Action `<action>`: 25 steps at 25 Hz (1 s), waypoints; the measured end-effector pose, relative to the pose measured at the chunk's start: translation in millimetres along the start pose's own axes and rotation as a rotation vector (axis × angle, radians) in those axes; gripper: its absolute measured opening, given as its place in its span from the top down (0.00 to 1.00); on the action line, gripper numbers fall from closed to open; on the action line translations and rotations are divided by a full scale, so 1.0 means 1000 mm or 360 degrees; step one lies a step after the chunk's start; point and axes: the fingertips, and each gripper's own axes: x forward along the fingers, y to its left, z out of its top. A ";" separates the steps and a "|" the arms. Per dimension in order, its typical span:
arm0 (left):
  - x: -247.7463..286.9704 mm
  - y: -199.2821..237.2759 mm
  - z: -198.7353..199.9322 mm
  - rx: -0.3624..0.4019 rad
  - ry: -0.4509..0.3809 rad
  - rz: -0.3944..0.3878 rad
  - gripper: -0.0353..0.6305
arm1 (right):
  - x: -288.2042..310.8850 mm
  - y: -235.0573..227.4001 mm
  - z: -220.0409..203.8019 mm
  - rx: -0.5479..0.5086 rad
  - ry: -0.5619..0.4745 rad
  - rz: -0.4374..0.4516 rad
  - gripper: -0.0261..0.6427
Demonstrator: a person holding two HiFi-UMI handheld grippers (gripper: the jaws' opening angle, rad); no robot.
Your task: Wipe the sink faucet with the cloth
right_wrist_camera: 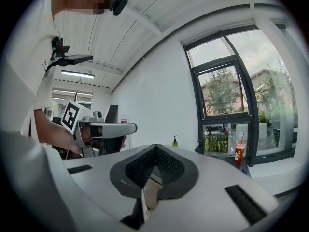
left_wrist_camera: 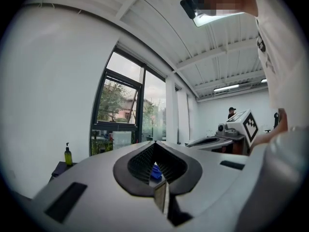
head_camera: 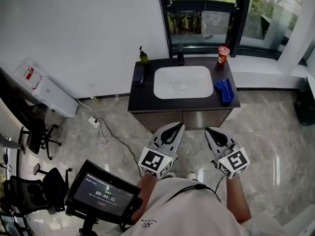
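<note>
I am standing back from the sink point(head_camera: 183, 81), with grey floor point(head_camera: 275, 127) between me and the bench point(head_camera: 142, 102) that carries it, so nothing of the wiping has begun. My left tongs point(head_camera: 174, 128) and right tongs point(head_camera: 211, 132) are held out side by side in front of me, about level and aimed toward the sink. Both are clenched tip to tip with nothing in them. The blue scrap showing through the gap of the left pair is only the cloth, far off on the bench, not something gripped.

The cloth point(head_camera: 225, 90) lies bunched on the dark top just right of the sink, near the front corner. That puts it on the side of my right tongs, which I judge the natural pair to pick it up. The faucet point(head_camera: 180, 54) stands behind the sink at the middle of its back edge, in front of the window point(head_camera: 202, 18). A red cup point(head_camera: 223, 54) with a straw sits behind the sink to the right, beyond the cloth. A green soap bottle point(head_camera: 143, 57) stands behind it to the left.

As I see it, I must come up to the bench and part the right tongs before closing on the cloth. The cup is near enough to the faucet that a careless sweep could knock it.
</note>
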 end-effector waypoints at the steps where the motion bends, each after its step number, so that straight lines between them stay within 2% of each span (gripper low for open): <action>1: -0.004 0.004 0.002 -0.0001 0.0001 -0.0002 0.96 | 0.001 0.003 0.005 -0.0001 -0.0011 -0.0014 0.95; 7: -0.025 0.020 0.011 0.0000 -0.0022 0.0011 0.96 | -0.003 0.016 0.017 -0.0030 -0.0006 -0.0086 0.95; 13: -0.050 0.014 0.013 0.0009 -0.0021 -0.0021 0.96 | -0.012 0.042 0.013 -0.0034 0.0016 -0.0124 0.95; 25: -0.046 0.010 0.013 0.0003 -0.0018 -0.0053 0.96 | -0.017 0.038 0.011 -0.0047 0.0044 -0.0157 0.95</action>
